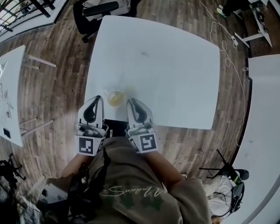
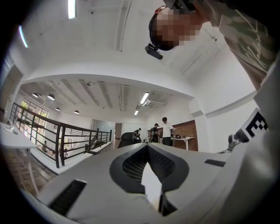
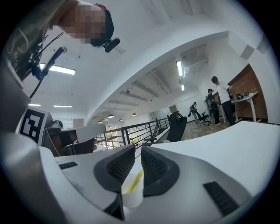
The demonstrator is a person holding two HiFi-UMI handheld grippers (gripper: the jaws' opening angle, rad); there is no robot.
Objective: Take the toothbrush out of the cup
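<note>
The toothbrush (image 3: 136,180) is a slim yellow stick leaning at a slant inside the cup (image 3: 132,197); only a short length of its handle shows, and its head cannot be made out. The cup is pale and translucent, and from the head view it reads as a small round rim with a yellowish glow inside. It stands on the near edge of the white desk (image 1: 166,65), left of the desk's middle, with the rest of the top bare around it.

The right hand-held gripper (image 1: 130,101) lies just right of the cup and points to the far side. In the right gripper view its dark ribbed jaws stand a narrow way apart, and the cup with the toothbrush shows in the gap low between them. The pads do not visibly press on it.

The left hand-held gripper (image 1: 99,98) lies just left of the cup, so the cup sits between the two tools. In the left gripper view its jaws meet at the tips with nothing held.

Below them is the person's olive shirt (image 1: 131,188). A dark office chair (image 1: 98,11) stands at the desk's far edge on the wooden floor (image 1: 57,87), and another white desk (image 1: 262,131) lies to the right.
</note>
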